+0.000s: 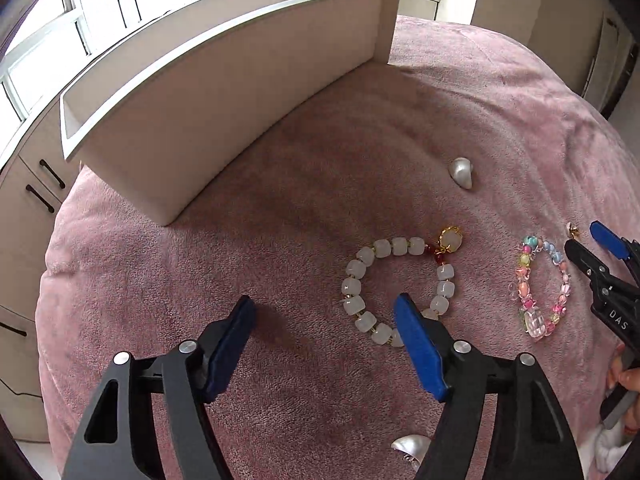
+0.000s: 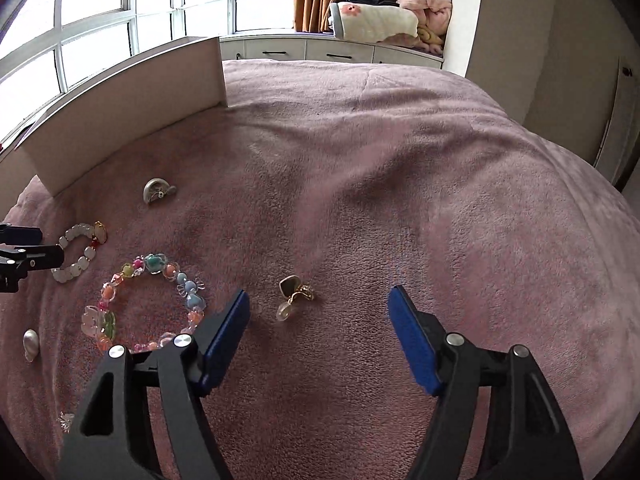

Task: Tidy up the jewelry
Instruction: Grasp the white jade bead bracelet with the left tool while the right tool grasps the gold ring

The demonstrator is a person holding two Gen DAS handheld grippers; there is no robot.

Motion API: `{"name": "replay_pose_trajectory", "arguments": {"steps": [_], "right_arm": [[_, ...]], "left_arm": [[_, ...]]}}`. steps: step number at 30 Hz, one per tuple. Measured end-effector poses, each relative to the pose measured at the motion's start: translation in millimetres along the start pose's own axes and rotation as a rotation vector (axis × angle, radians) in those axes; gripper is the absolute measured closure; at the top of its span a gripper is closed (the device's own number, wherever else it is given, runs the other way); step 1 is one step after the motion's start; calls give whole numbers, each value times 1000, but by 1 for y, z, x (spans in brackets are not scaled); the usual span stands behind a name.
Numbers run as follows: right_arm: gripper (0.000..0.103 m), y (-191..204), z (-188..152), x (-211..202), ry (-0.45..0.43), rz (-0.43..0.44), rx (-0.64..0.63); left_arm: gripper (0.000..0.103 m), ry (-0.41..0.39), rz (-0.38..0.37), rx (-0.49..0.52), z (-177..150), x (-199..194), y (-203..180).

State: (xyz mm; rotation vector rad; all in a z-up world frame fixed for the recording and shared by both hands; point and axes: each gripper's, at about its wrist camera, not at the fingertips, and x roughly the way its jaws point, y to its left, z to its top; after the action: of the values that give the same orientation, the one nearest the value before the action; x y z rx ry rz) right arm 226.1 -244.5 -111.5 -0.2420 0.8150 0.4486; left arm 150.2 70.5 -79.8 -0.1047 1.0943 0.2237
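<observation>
A white bead bracelet (image 1: 360, 264) with a gold pendant lies on the pink blanket (image 1: 320, 160); it also shows in the right wrist view (image 2: 78, 264). My left gripper (image 1: 324, 312) is open and empty just left of it, its right finger over the bracelet's near edge. A multicolour bead bracelet (image 1: 540, 292) lies further right, also in the right wrist view (image 2: 148, 304). A gold earring (image 2: 296, 294) lies in front of my right gripper (image 2: 318, 300), which is open and empty. A pearly shell piece (image 1: 461, 173) lies beyond the bracelets.
A white open box (image 1: 224, 92) stands on the blanket at the back left, also in the right wrist view (image 2: 120, 120). A silver piece (image 1: 412, 446) lies under my left gripper. Cabinets and windows lie beyond the bed.
</observation>
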Motion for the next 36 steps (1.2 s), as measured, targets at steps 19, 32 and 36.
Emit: {"name": "replay_pose_trajectory", "arguments": {"steps": [19,32,36], "right_arm": [[95,-18,-3,-13,6,95,120],[97,-18,2,-53,-66,135,84],[97,-18,5,-65,-86,139,73]], "left_arm": [[88,-45,-75,123,-12,-23,-15],[88,-163,-4,128,-15,-78,-18],[88,-184,17,140,-17,-91,-19]]}}
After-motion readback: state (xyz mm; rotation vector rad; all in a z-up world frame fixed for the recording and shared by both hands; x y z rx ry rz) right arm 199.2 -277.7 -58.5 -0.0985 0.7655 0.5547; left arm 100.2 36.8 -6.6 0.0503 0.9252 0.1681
